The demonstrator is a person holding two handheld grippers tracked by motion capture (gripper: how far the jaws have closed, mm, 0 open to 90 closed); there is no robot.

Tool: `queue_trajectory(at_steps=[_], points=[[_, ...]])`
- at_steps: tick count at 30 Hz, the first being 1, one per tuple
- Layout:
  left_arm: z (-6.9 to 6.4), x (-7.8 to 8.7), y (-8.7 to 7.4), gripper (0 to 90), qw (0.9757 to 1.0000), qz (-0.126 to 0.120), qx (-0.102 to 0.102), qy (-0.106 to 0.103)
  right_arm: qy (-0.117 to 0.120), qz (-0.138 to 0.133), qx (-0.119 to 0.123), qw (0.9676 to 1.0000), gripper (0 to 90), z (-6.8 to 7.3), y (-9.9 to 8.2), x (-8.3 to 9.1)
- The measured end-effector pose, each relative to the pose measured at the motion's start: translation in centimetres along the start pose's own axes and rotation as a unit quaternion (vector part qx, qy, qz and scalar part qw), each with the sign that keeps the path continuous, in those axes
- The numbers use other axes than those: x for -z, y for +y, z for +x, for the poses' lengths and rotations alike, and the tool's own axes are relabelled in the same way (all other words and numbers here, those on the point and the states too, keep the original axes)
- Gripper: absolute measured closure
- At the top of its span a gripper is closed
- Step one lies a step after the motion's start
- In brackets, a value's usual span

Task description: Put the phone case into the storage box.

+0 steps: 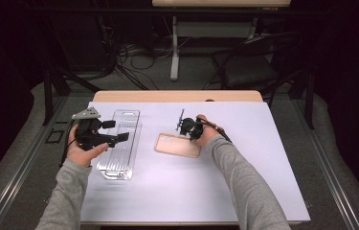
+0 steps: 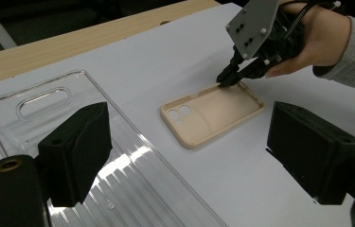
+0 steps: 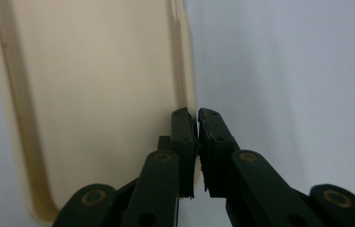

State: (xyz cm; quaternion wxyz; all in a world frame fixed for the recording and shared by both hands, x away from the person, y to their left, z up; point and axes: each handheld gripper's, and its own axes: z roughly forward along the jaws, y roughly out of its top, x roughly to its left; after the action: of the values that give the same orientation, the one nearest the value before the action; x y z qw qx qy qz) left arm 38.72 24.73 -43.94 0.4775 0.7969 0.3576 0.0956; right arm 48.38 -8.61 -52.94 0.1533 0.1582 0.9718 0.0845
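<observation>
Right tongs: these are being held clenched on the long side wall of the beige phone case, the thin rim being pinched between the two black jaws; in the right gripper view the jaws are being shown near the centre of the frame, one inside the case and one outside it.
Right tongs, other views: in the high view they are being seen just right of centre, at the upper right edge of the case; in the left gripper view they are being seen in the upper right of the frame, tips down on the far rim of the case.
Beige phone case: it is being kept flat on the white bench, open side up, near the centre of the high view; in the left gripper view its camera cut-outs are being shown at its left end.
Left tongs: these are being held released, jaws wide apart with nothing between them, at the left of the high view, above the clear case.
Clear case: a transparent phone case is being left lying flat on the bench, left of the beige one and well apart from it; in the left gripper view it is being shown across the lower left.
Hands: each tool is being gripped by a hand in a grey sleeve.
</observation>
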Motion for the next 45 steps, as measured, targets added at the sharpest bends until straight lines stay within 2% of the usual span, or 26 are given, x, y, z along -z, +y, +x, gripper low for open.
queue_trajectory(at_steps=[7,23,33,34,37,38,40,42,45], points=[[0.04,0.00,-0.01,14.6,1.0000,0.001,-0.001,0.001,-0.004,0.000,0.019,0.9998,86.8,0.09,0.03,-0.05],[0.08,-0.06,-0.05,14.5,1.0000,0.002,0.002,0.001,-0.012,0.003,0.036,0.9993,88.1,0.25,0.02,0.02],[0.10,-0.07,-0.06,14.6,1.0000,0.001,0.002,0.001,-0.008,0.000,0.036,0.9993,88.3,0.31,-0.03,0.05],[0.10,-0.07,-0.06,14.6,1.0000,0.002,0.002,0.001,-0.007,0.010,0.037,0.9992,88.3,0.30,0.03,0.19],[0.09,-0.07,-0.06,14.6,1.0000,0.001,0.002,0.001,-0.008,-0.001,0.036,0.9993,88.4,0.33,-0.02,0.05],[0.09,-0.07,-0.06,14.6,1.0000,0.001,0.002,0.000,-0.006,0.009,0.037,0.9993,88.4,0.31,0.04,0.21],[0.09,-0.06,-0.06,14.6,1.0000,0.002,0.002,0.000,-0.005,0.009,0.037,0.9993,88.4,0.30,0.03,0.26],[0.09,-0.08,-0.07,14.6,1.0000,0.001,0.002,0.001,-0.007,-0.004,0.034,0.9994,88.5,0.32,-0.05,0.16],[0.08,-0.08,-0.07,14.5,1.0000,0.001,0.002,0.001,-0.006,-0.005,0.036,0.9993,88.4,0.28,-0.07,0.25]])
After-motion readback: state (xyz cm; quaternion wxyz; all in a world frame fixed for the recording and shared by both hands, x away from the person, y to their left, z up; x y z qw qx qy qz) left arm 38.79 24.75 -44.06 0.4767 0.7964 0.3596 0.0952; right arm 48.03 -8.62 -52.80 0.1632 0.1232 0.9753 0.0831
